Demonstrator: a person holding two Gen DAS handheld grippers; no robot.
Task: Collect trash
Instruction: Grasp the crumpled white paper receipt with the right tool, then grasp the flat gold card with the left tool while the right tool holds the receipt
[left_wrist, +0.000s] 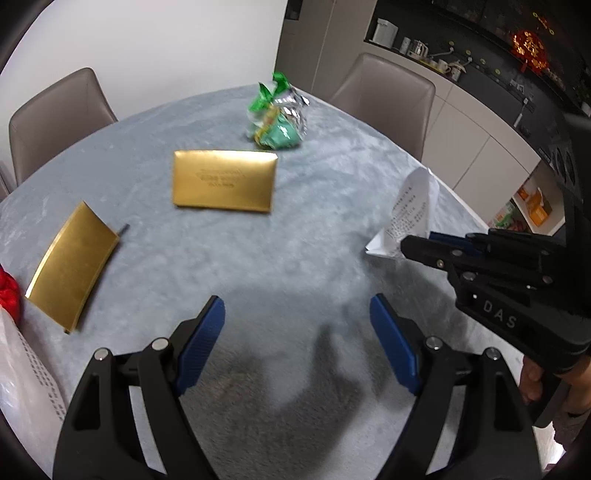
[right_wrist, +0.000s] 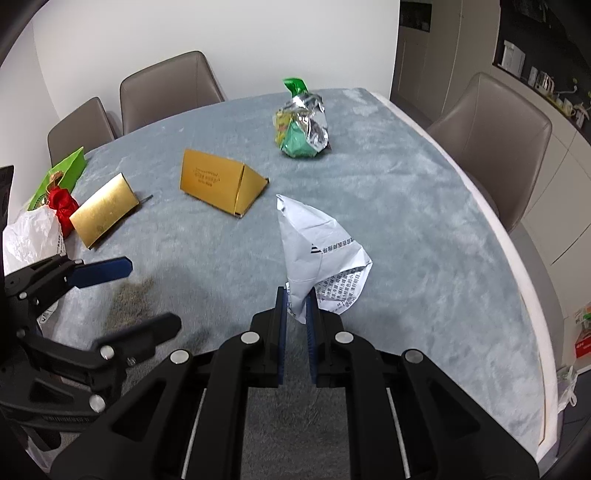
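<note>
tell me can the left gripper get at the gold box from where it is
Probably yes. The left gripper is open and holds nothing, and only bare tablecloth lies between it and the gold box. The right gripper, holding the paper, is off to the side.

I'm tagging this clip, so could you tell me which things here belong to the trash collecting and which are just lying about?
Job:
- crumpled paper, clamped in the right gripper
- foil snack wrapper
- gold box
- gold card
- white plastic bag
- left gripper, open

Lying about:
- chairs
- grey tablecloth
- red pouch
- green bag
</note>
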